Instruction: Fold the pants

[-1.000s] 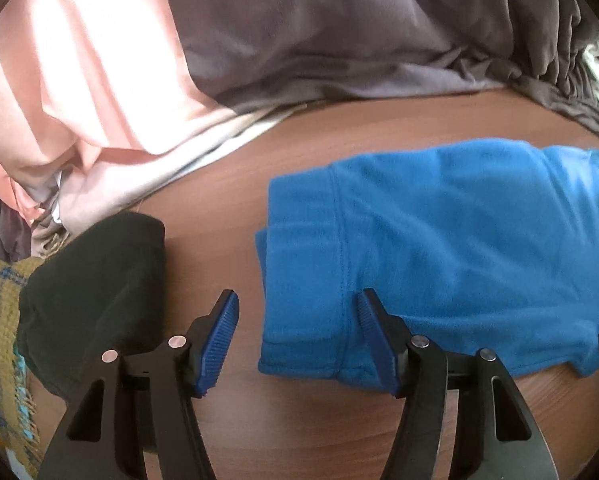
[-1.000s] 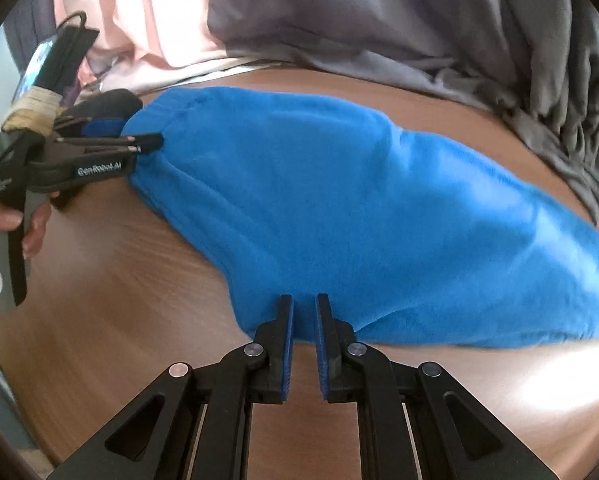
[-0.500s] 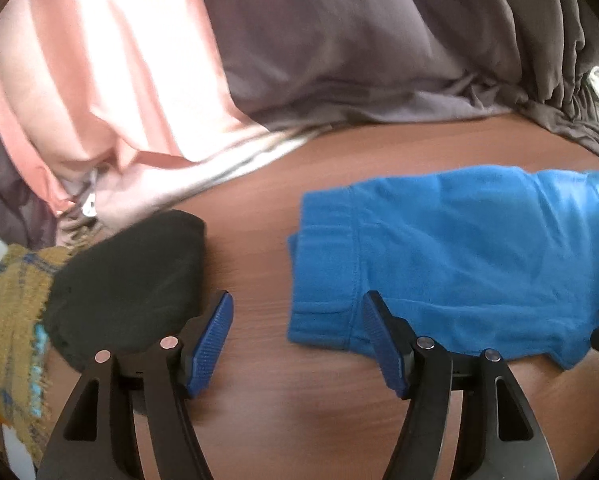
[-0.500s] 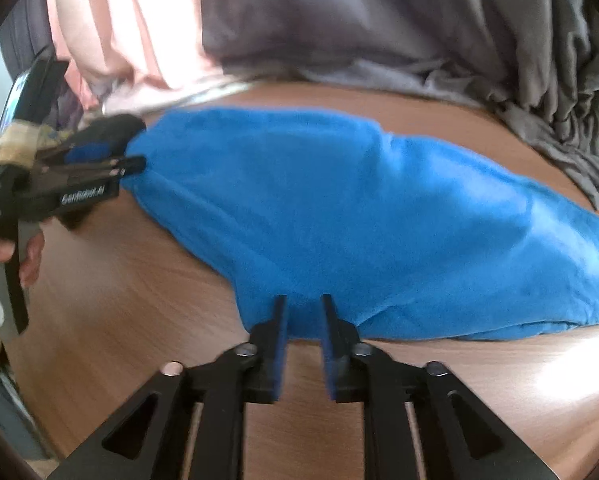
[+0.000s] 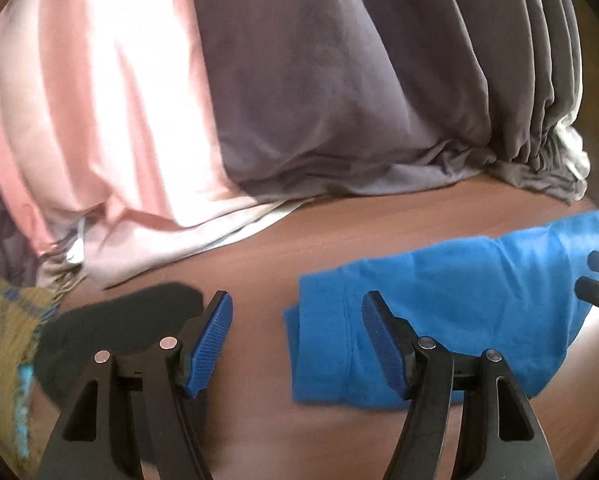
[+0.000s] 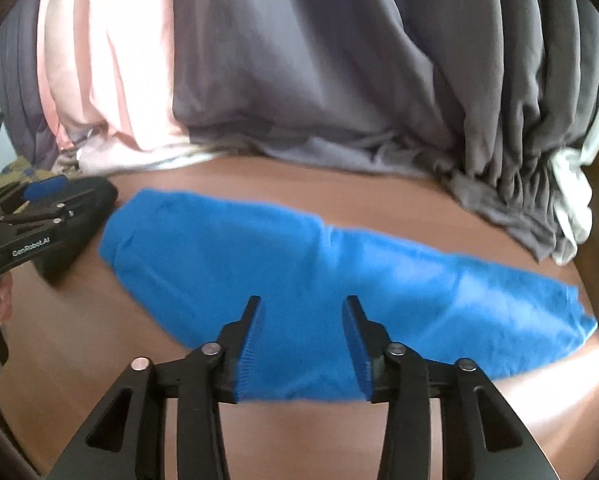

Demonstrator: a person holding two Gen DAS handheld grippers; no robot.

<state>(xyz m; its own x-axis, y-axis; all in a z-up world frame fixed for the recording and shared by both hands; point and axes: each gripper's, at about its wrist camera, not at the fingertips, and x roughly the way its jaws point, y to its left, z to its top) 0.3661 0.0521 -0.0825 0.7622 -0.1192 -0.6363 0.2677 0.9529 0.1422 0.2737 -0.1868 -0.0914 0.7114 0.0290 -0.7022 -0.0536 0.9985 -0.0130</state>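
Note:
The blue pants (image 6: 339, 276) lie flat and folded lengthwise on the brown table (image 6: 279, 432). In the left wrist view their waistband end (image 5: 439, 304) lies at right. My left gripper (image 5: 297, 344) is open and empty, its right finger over the waistband edge and its left finger over bare table. My right gripper (image 6: 303, 344) is open above the pants' near edge, holding nothing. The left gripper also shows in the right wrist view (image 6: 39, 220) at the pants' left end.
A grey and pink curtain (image 5: 299, 100) hangs along the table's far side and bunches on it. A black cloth bundle (image 5: 111, 328) lies left of the pants. A yellow patterned cloth (image 5: 3, 344) sits at the far left.
My right gripper opened and let go of the pants' near edge. Both grippers pulled back from the pants, which now lie flatter and farther away.

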